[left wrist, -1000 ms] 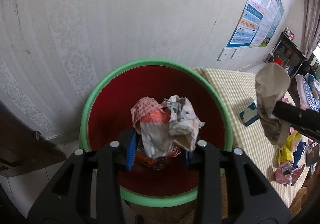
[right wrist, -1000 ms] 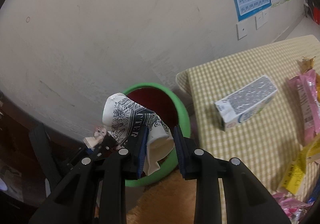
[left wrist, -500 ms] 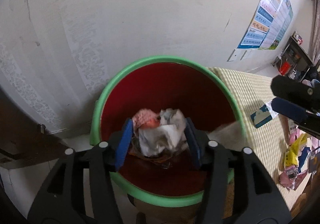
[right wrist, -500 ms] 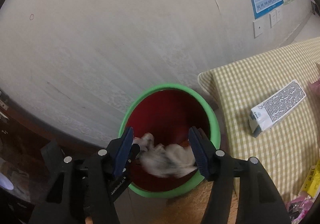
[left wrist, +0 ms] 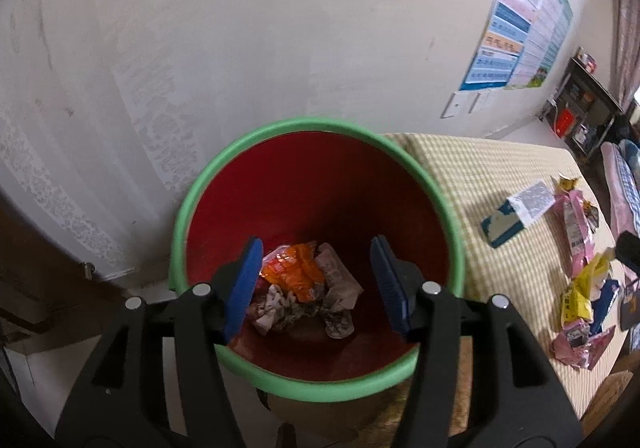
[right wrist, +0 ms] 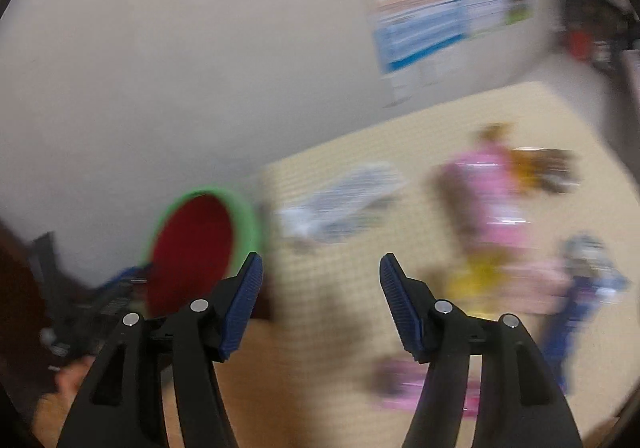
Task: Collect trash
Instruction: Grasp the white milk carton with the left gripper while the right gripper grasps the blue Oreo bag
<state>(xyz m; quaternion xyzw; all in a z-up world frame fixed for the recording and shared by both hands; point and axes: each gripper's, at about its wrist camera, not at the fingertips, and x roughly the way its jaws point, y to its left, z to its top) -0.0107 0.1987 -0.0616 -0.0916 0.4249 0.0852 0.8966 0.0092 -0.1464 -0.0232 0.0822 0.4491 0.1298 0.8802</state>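
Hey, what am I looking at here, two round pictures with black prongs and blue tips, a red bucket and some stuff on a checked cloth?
There is no robot here: a person holds a pair of hand tongs in each hand, each with a wide-angle camera looking along its fingers.

The sharp picture comes from the left tongs, which hang open above a red bin with a green rim. Crumpled wrappers lie at its bottom; nothing is gripped.

The blurred picture comes from the right tongs, empty and opening, over the checked tablecloth. On the cloth lie a small carton and pink and yellow snack packets, waiting to be collected.
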